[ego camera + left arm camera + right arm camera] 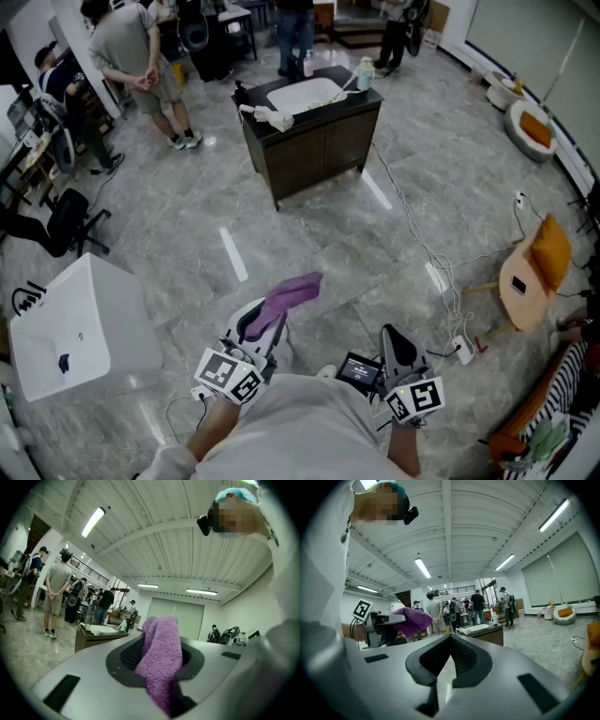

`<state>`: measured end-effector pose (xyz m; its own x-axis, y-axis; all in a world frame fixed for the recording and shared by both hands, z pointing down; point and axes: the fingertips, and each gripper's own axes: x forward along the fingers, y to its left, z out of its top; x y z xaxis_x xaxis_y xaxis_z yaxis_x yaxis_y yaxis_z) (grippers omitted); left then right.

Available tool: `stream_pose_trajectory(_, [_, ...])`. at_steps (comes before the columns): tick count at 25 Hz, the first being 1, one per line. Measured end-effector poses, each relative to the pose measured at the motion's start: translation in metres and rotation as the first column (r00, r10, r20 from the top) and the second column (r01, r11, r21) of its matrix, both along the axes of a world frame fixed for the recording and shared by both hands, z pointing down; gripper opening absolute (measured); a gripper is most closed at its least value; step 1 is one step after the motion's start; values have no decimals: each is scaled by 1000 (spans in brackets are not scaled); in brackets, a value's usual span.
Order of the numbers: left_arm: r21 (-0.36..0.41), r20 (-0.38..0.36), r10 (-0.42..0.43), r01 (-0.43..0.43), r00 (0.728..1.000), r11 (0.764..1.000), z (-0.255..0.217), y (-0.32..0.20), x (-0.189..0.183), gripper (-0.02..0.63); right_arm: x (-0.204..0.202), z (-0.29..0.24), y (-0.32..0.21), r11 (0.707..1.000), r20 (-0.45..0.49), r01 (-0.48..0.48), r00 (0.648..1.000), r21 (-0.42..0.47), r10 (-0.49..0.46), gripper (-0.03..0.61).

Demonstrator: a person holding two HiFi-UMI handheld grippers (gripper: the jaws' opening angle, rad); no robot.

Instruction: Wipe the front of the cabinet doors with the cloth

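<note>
1. The left gripper (159, 657) is shut tight on the cloth (164, 641). The jaws pinch it near one end, and the rest sticks up and flops forward past the tips.
2. The cloth is purple, fuzzy and soft. I think it is very light and will bend any way you push it. It should not slip much, because it is rough.
3. The hold looks good to me. A short bunch pokes out in front, which is the part to press on the doors.
4. A loose end could fold over or drag, so I would press it flat and rub gently.
5. The right gripper (450, 639) has its jaws closed tip to tip, with nothing between them. It is held low beside the left one.
6. The cabinet (314, 141) is dark and stands on the floor (309, 234), well apart from both grippers. Its doors (328, 150) face this way.
7. A white rag (272, 117) lies at the left front corner of the cabinet top, beside a white sink (305, 94).
8. No wiping has begun, I think. The cloth is nowhere near the doors.
</note>
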<state>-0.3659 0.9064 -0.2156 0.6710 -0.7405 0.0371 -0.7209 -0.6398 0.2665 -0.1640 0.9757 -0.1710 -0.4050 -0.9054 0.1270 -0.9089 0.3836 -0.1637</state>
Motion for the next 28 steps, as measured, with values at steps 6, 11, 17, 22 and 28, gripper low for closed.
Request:
stream_pose_trajectory(6, [-1,-6,-78,78,997,997,-7,15,-38,94,-13,-12,19,999,1,2,1000,34,-2,26])
stream_pose_trajectory(11, [32,-31,-26,27,999,999,-18,7,-51,94,-24,-10,15,998,30,-69,997,2,69,26])
stream_pose_trajectory(17, [67,26,-4,3,1000,998,-9,-9,-103,94,-88,-16,-16,998,63,-63,996,7,62,26])
stream_pose_trajectory(22, [14,35,-12,11,999,1000,19,-34,-173,94,-140,-24,-41,996,42,-87,995,28,86,26])
stream_pose_trajectory(28, [-5,5,-81,81,997,997,21,-71,-219,94,-159,-15,-63,996,-6,-82,997,-30,82,26])
